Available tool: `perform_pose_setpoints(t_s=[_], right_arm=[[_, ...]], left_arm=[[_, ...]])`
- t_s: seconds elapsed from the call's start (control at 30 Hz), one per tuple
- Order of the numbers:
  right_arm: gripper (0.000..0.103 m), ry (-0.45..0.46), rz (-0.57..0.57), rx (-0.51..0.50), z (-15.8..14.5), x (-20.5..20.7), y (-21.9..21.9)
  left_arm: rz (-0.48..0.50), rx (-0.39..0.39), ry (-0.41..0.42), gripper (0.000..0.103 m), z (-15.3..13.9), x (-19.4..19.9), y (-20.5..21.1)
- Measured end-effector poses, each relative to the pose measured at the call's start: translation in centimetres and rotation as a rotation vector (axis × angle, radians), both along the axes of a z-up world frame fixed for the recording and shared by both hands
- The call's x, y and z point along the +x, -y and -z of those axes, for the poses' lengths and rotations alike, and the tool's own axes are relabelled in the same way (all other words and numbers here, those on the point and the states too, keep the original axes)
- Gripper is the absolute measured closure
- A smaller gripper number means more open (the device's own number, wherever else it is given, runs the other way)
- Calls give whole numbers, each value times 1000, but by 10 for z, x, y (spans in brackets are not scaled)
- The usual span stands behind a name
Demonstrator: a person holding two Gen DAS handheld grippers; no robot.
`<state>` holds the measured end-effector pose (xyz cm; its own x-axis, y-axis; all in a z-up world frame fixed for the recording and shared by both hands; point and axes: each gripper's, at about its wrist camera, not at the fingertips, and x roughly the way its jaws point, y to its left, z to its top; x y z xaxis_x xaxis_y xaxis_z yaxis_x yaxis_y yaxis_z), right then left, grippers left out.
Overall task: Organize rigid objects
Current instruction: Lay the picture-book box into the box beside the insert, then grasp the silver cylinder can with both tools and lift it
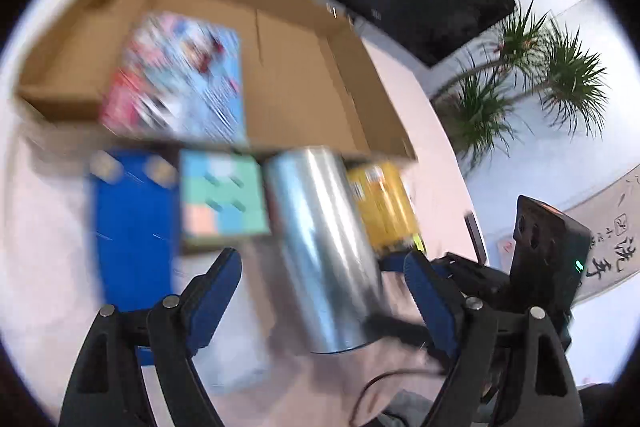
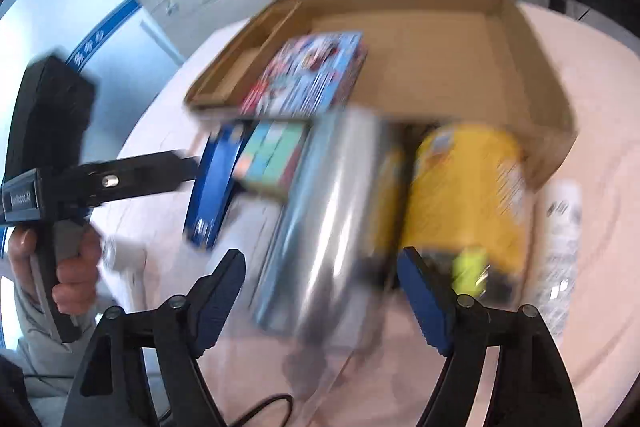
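Both tools were wide open, gripping nothing: the left tool (image 1: 322, 261) and right tool (image 2: 320, 259) each straddled the silver can (image 1: 324, 247) (pretty blurry) lying on the pink bench (image 1: 44, 227), just before the cardboard box (image 1: 296, 83).

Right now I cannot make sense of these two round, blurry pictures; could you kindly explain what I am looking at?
No robot here: a person holds a handheld two-finger gripper in each hand, each carrying a fisheye camera looking along its fingers. One picture is from the left gripper, the other from the right gripper; both are open and hold nothing. On the pale table sits an open cardboard box containing a colourful flat package. In front lie a blue box, a pastel box, a silver cylinder and a yellow container.
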<state>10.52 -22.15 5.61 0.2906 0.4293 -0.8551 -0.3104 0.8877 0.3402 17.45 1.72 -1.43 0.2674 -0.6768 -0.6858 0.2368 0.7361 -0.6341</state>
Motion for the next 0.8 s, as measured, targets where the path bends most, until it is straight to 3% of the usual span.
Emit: perform_pose_setpoints(t_s=[0.1, 0.17, 0.23, 0.3, 0.43, 0.6, 0.67, 0.8], right_arm=[[29, -37, -15, 1, 14, -5, -2], [22, -57, -5, 35, 20, -2, -1], [20, -63, 0, 58, 22, -2, -1], [19, -46, 11, 54, 28, -8, -7], [19, -6, 16, 70, 25, -18, -16], [19, 159, 19, 102, -37, -21, -15], [19, 233, 1, 91, -65, -5, -14], [21, 276, -6, 59, -93, 55, -10]], left_arm=[[30, -24, -72, 19, 21, 7, 20], [26, 67, -103, 19, 34, 15, 28], [10, 87, -144, 21, 43, 19, 28], [-5, 84, -135, 20, 42, 19, 25], [-19, 150, -26, 21, 14, 0, 25], [-52, 163, 185, 21, -53, -10, 27], [-59, 172, 274, 21, -84, 5, 28], [-64, 160, 285, 22, -107, 68, 29]])
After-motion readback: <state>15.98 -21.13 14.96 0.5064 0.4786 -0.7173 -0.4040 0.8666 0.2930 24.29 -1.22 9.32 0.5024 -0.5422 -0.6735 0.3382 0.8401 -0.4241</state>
